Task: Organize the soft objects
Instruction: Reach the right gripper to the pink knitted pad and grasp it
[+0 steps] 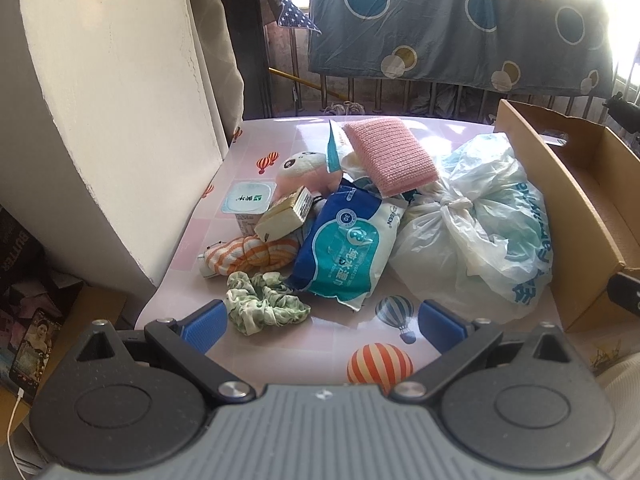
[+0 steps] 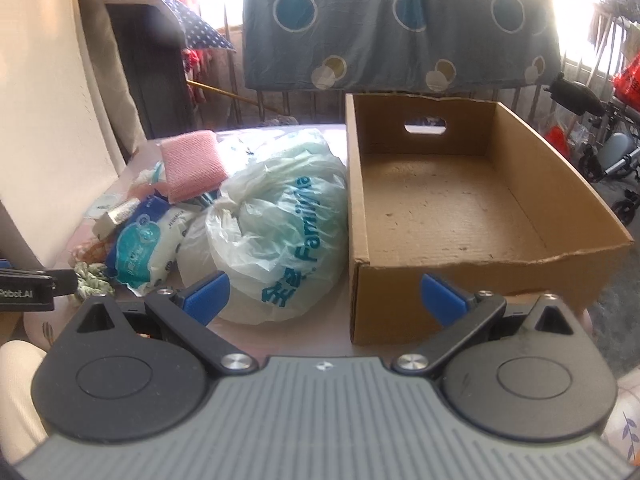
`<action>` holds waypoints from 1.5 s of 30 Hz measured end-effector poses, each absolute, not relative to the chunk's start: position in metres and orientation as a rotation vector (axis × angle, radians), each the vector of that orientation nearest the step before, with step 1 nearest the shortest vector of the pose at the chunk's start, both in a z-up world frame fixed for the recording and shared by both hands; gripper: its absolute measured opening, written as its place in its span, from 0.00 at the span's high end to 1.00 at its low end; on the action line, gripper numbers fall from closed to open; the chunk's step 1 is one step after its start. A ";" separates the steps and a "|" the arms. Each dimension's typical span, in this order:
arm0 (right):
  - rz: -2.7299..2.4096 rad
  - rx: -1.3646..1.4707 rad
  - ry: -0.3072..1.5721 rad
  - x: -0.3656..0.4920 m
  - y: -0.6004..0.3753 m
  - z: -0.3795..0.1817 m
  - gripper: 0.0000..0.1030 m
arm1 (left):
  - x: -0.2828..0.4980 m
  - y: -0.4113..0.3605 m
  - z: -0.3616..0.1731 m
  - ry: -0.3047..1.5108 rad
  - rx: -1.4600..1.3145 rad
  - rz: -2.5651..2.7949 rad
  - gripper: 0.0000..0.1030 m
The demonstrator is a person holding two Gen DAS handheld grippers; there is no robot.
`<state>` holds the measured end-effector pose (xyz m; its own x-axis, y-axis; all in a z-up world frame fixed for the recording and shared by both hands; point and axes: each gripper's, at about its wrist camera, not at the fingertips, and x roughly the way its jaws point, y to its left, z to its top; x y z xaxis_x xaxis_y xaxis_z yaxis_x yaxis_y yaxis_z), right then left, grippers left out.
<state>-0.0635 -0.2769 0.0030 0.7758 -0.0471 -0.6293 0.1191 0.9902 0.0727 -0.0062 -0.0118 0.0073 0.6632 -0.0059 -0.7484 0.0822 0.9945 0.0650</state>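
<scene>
A pile of soft things lies on the pink table (image 1: pixel 320 344): a green scrunchie (image 1: pixel 262 304), an orange striped cloth (image 1: pixel 250 258), a blue wet-wipes pack (image 1: pixel 346 248), a pink folded cloth (image 1: pixel 390 156), a pink plush toy (image 1: pixel 304 172) and a tied white plastic bag (image 1: pixel 480 232). My left gripper (image 1: pixel 322 324) is open and empty just in front of the scrunchie. My right gripper (image 2: pixel 324 296) is open and empty, between the bag (image 2: pixel 276 224) and the cardboard box (image 2: pixel 460 208), which holds nothing.
A yogurt cup (image 1: pixel 250 202) and a small beige carton (image 1: pixel 286 212) lie in the pile. A white wall (image 1: pixel 120 120) stands close on the left. The box (image 1: pixel 580 208) borders the table's right side. A railing with a hanging blue sheet (image 2: pixel 400 28) is behind.
</scene>
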 end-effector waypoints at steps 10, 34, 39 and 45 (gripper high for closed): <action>0.075 0.034 0.547 -0.035 -0.282 0.050 0.01 | 0.022 -0.002 0.016 0.797 0.029 -0.111 0.01; 0.486 0.330 0.931 0.250 -0.255 0.014 0.38 | 0.174 -0.005 -0.021 0.876 -0.122 -0.274 0.25; 0.489 0.383 0.999 0.282 -0.252 -0.024 0.48 | 0.203 -0.020 -0.038 0.940 -0.123 -0.298 0.28; 0.520 0.465 1.053 0.297 -0.252 -0.057 0.54 | 0.222 -0.036 -0.054 0.986 -0.101 -0.306 0.32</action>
